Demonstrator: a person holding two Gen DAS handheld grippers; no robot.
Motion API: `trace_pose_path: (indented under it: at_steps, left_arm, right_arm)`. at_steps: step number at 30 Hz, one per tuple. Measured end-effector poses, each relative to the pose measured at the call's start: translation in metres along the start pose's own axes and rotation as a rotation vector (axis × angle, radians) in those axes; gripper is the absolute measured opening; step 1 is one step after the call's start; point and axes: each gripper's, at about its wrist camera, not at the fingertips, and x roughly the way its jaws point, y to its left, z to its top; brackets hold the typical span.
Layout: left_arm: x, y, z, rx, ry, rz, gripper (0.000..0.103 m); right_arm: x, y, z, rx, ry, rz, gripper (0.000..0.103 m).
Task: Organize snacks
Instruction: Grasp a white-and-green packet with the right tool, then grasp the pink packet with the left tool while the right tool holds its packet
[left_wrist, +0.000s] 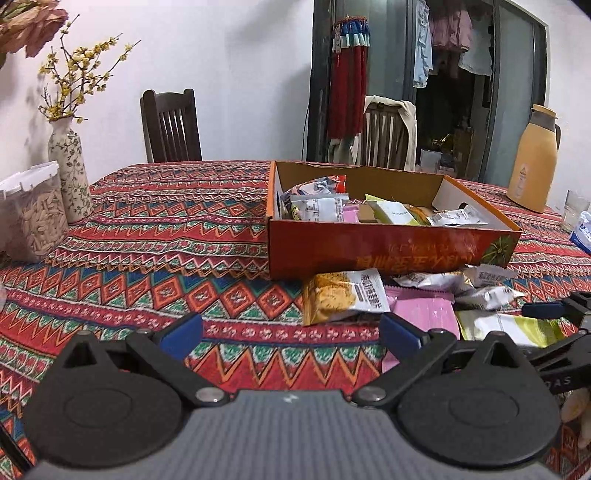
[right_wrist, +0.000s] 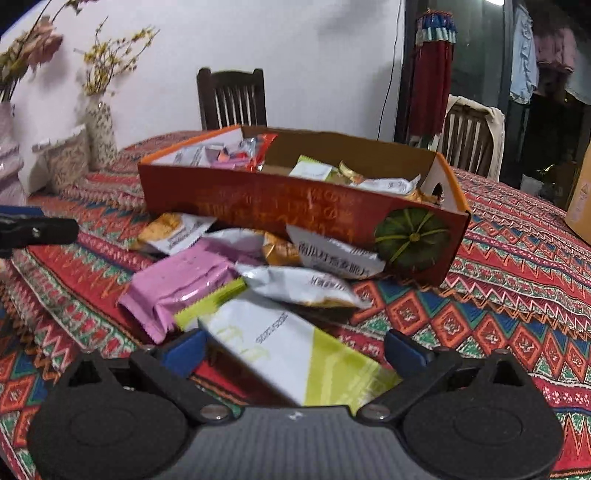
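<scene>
An open red cardboard box (left_wrist: 369, 254) (right_wrist: 258, 206) holds several snack packets. More packets lie on the tablecloth in front of it: a yellow-and-white one (left_wrist: 343, 295), a pink one (left_wrist: 424, 314) (right_wrist: 177, 284), silver ones (right_wrist: 303, 284). A white-and-green packet (right_wrist: 306, 354) (left_wrist: 513, 328) lies between the open fingers of my right gripper (right_wrist: 295, 350), not pinched. My left gripper (left_wrist: 291, 332) is open and empty over bare cloth, left of the pile. The right gripper shows at the right edge of the left wrist view (left_wrist: 554, 310).
A seed jar (left_wrist: 29, 214) and a flowered vase (left_wrist: 70, 170) stand at the table's left. An orange thermos (left_wrist: 532, 162), a glass (left_wrist: 574, 210) and a blue-white pack (left_wrist: 581, 236) stand at the right. Two chairs (left_wrist: 170, 125) stand behind the table.
</scene>
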Motion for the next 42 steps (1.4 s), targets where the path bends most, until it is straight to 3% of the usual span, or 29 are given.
trace_pose_path:
  at_steps: [6, 10, 19, 23, 34, 42]
  left_arm:
    - [-0.004, 0.006, -0.005, -0.011, 0.003, -0.009, 0.103]
    - [-0.005, 0.003, -0.008, -0.012, 0.010, -0.027, 0.103]
    - [-0.012, 0.002, -0.011, -0.005, 0.005, -0.032, 0.103]
    - [-0.008, 0.003, -0.011, -0.005, 0.017, -0.020, 0.103]
    - [0.001, -0.015, -0.011, 0.024, 0.034, -0.031, 0.103]
    - [0.009, -0.034, -0.003, 0.057, 0.037, -0.041, 0.103]
  right_arm:
    - [-0.022, 0.009, -0.015, 0.006, -0.002, 0.028, 0.050]
    - [-0.037, 0.022, -0.024, 0.002, 0.003, 0.024, 0.039]
    - [-0.056, 0.055, -0.039, -0.021, -0.063, -0.040, 0.034]
    - [-0.065, 0.055, -0.042, 0.033, -0.117, -0.045, 0.034]
    - [-0.082, 0.020, -0.038, 0.157, -0.270, -0.109, 0.035]
    - [-0.079, -0.006, -0.027, 0.181, -0.324, -0.166, 0.035]
